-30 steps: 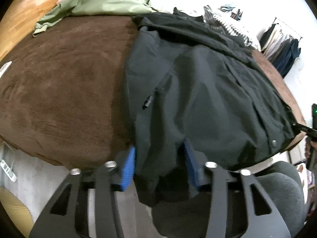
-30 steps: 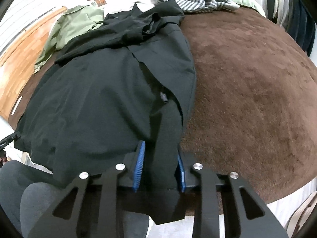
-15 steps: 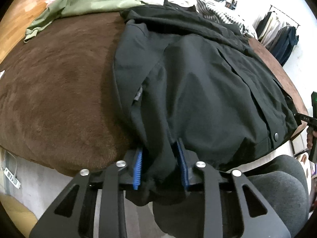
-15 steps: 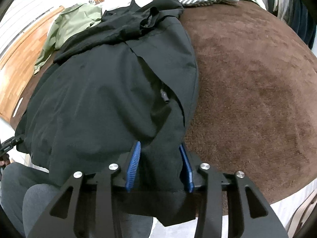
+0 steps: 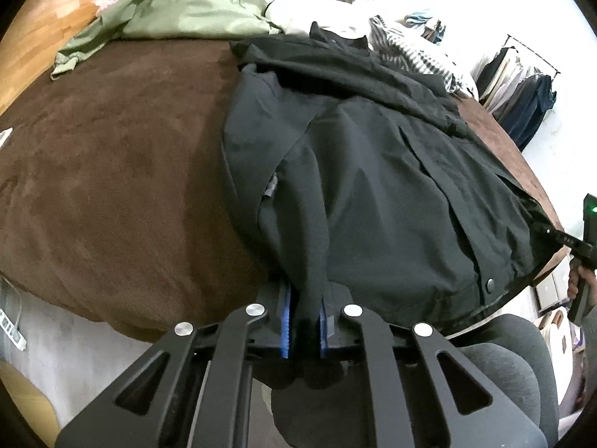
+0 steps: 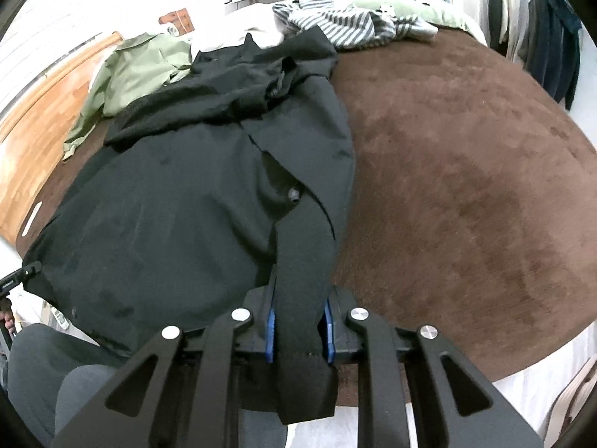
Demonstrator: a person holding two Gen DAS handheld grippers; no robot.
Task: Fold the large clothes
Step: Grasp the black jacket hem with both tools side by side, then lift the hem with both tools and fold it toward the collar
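A large black jacket (image 5: 373, 186) lies spread on a bed with a brown blanket (image 5: 112, 186), collar at the far end. My left gripper (image 5: 303, 321) is shut on a bunched fold at the jacket's near left corner, blue pads pressing the cloth. In the right wrist view the jacket (image 6: 179, 205) fills the left half of the brown blanket (image 6: 466, 186). My right gripper (image 6: 300, 321) is closing its jaws on a band of black cloth at the near right corner. The pads squeeze the band, and its end hangs down below the jaws.
A green garment (image 5: 179, 3) and a striped one (image 6: 335, 22) lie at the far end of the bed. Clothes hang on a rack (image 6: 541, 37) at the right. A person's knee in grey trousers (image 5: 503, 366) is at the bed's near edge. Wooden floor (image 6: 33, 142) runs along the left.
Both grippers have narrowed onto the jacket's near edge, the left from wide open to pinching a gathered fold. The cloth at each corner now bunches into the jaws and is lifted slightly.
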